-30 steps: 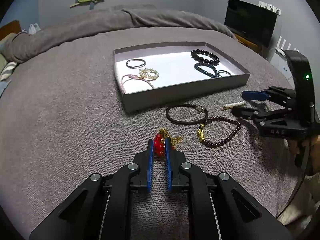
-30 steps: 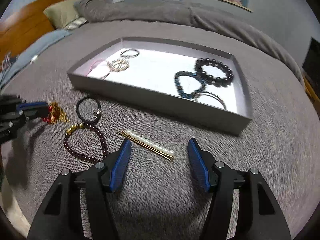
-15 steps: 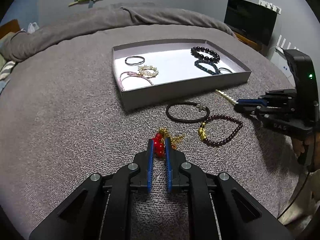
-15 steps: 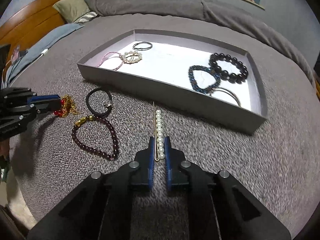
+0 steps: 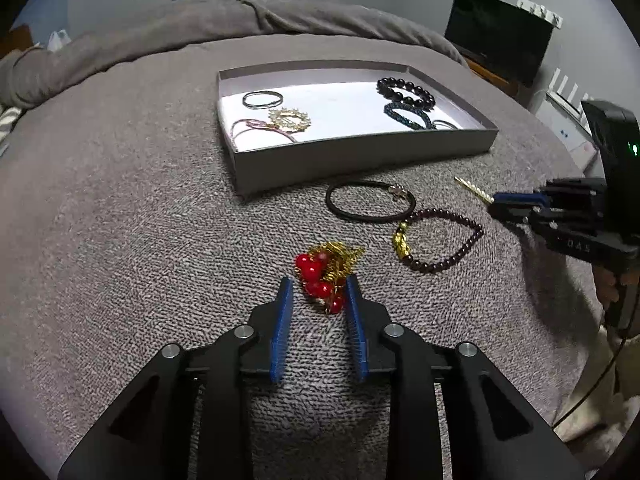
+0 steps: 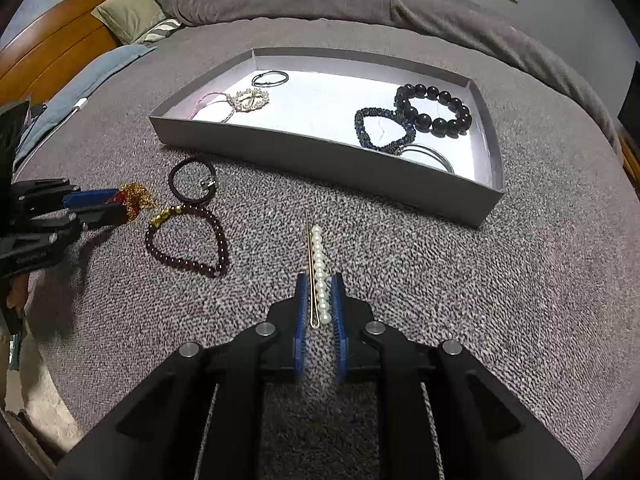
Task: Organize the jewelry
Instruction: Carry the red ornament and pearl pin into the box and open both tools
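Observation:
A red-bead and gold-chain piece (image 5: pixel 326 270) lies on the grey bedcover between the fingertips of my left gripper (image 5: pixel 318 280). The jaws are opening and the left pad stands clear of the piece. My right gripper (image 6: pixel 320 278) is closed on a pearl hairpin (image 6: pixel 319 264), which points forward out of its tips; these jaws are easing open slightly. The grey tray (image 6: pixel 320 156) ahead holds several bracelets and hair ties. A dark red bead bracelet (image 6: pixel 188 240) and a black hair tie (image 6: pixel 192 180) lie loose in front of the tray.
The bed's folded grey duvet (image 5: pixel 240 20) rises behind the tray. A wooden headboard (image 6: pixel 48 52) and pillows are at the far left of the right wrist view. A dark screen (image 5: pixel 500 32) stands off the bed's right side. A hand (image 5: pixel 612 280) holds the right gripper.
The left jaws went from shut on the red-and-gold piece to apart around it. The right jaws closed on the pearl hairpin, which turned to point forward, then widened a little.

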Motion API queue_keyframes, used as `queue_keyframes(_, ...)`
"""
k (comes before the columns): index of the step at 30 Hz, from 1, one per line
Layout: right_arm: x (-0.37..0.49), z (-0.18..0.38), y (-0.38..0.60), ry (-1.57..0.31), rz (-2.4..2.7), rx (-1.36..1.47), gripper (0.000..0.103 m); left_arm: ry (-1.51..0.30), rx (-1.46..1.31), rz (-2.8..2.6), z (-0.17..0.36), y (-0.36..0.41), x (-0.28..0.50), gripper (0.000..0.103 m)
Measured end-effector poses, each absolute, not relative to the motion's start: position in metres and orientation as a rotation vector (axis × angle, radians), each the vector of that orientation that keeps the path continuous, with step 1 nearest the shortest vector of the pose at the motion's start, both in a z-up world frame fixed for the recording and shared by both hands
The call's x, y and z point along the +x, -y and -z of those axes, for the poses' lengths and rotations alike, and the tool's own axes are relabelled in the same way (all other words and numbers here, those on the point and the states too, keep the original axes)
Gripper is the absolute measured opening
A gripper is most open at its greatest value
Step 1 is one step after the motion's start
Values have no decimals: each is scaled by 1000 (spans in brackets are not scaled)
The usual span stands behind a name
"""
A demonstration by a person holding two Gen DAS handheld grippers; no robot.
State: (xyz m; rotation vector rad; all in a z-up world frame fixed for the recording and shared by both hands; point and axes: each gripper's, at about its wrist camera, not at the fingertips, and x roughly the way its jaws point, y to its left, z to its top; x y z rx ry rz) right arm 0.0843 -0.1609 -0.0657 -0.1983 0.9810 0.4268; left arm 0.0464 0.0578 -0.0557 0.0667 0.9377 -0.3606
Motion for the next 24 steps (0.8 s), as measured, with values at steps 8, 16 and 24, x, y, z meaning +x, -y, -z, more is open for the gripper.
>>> queue_keyframes(8,87,67,163,-960,-425,-176,12,-913,73,362,53,-57,44,17)
queue_keyframes(16,83,55,170,-919,-414,-144,8,-830,105,359,28,-56,36,8)
queue_keyframes(24,83,18,176,-842,-439,-93,8,-726,101,388,-31,-58,40,8)
